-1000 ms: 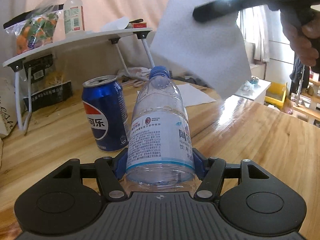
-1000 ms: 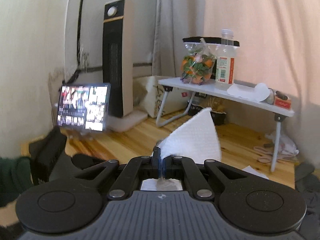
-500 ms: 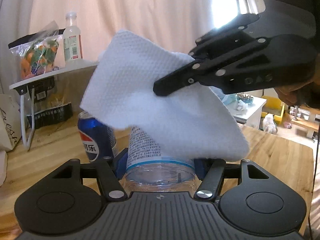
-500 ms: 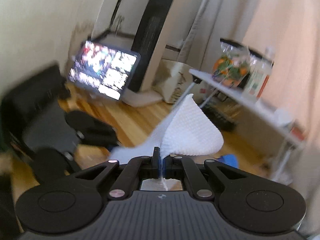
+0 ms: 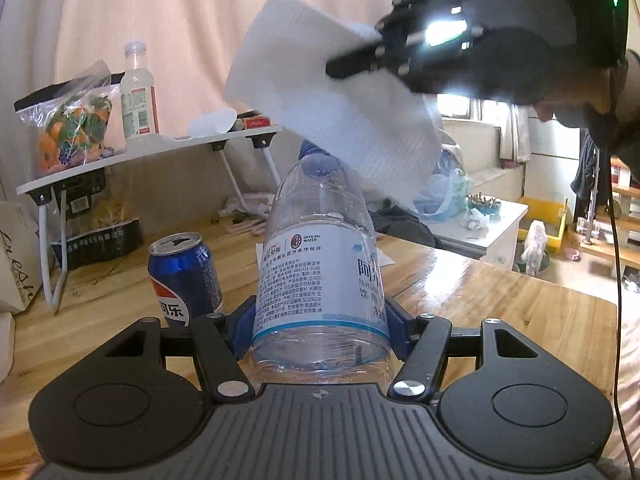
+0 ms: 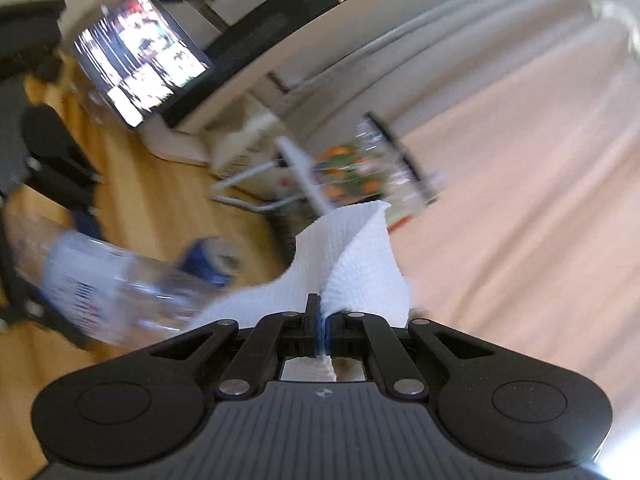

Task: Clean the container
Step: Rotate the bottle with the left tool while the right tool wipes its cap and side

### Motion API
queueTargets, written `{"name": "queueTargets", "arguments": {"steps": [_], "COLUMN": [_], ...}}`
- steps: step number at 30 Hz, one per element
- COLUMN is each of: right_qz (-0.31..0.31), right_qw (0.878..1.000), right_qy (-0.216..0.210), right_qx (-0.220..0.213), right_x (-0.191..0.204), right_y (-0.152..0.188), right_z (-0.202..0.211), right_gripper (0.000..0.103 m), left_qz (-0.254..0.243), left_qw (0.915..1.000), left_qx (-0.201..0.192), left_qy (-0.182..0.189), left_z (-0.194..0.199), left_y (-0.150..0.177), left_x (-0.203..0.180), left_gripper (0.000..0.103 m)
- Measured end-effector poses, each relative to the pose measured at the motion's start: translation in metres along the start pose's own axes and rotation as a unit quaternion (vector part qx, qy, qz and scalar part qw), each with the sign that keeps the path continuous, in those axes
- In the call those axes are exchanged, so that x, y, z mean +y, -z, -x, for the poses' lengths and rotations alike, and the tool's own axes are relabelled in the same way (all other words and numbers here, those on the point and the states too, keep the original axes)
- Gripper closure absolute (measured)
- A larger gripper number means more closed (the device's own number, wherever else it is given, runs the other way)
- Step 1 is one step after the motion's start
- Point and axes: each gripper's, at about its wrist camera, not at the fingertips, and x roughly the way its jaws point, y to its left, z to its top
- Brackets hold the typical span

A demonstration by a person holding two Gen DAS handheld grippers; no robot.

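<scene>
My left gripper [image 5: 320, 320] is shut on a clear plastic water bottle [image 5: 320, 264] with a white label and blue cap, held above the wooden table [image 5: 500, 312]. My right gripper [image 6: 321, 316] is shut on a white paper towel [image 6: 352, 268]. In the left wrist view the right gripper [image 5: 352, 65] holds the paper towel [image 5: 340, 112] above the bottle, its lower part draped over the cap. The bottle shows blurred at the left of the right wrist view [image 6: 100, 280].
A blue Pepsi can [image 5: 185, 278] stands on the table left of the bottle. A small white folding table [image 5: 160, 152] behind carries a snack bag [image 5: 74, 128] and a drink bottle [image 5: 138, 92]. A tablet screen [image 6: 140, 56] and a white side table [image 5: 480, 224] are nearby.
The right gripper has lifted and tilted, raising the towel off the bottle's body up to the cap. The left gripper has kept hold of the bottle and tipped slightly.
</scene>
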Motion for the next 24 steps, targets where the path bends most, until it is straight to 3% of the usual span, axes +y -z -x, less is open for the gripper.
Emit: {"name": "queueTargets", "arguments": {"steps": [6,10,14,19,21,24], "right_qz": [-0.005,-0.067,-0.135,-0.215,-0.255,-0.322], "right_qw": [0.997,0.986,0.965,0.930,0.915,0.899], "right_qy": [-0.075,-0.155,-0.223,-0.299,-0.313,-0.294], "right_qx": [-0.002,-0.009,-0.018,-0.020,-0.025,-0.042], "right_x": [0.014,0.017,0.011,0.003,-0.004,-0.026], "right_y": [-0.006,-0.009,-0.010,-0.006,0.002,0.019], "right_z": [0.005,0.006,0.010,0.012,0.015,0.020], "right_gripper": [0.098,0.098,0.098,0.098,0.098,0.098], "left_qz": [0.005,0.009,0.009,0.020,0.024,0.029], "left_qw": [0.9999,0.9997,0.9995,0.9990,0.9988,0.9984], "left_qx": [-0.015,-0.021,-0.029,-0.037,-0.038,-0.043], "left_qy": [0.000,-0.005,-0.007,-0.014,-0.018,-0.021], "left_z": [0.003,0.004,0.005,0.006,0.006,0.008], "left_y": [-0.002,-0.004,-0.004,-0.003,-0.002,0.002], "left_x": [-0.001,0.001,0.003,0.008,0.010,0.014], "left_gripper": [0.038,0.038,0.038,0.038,0.038,0.038]}}
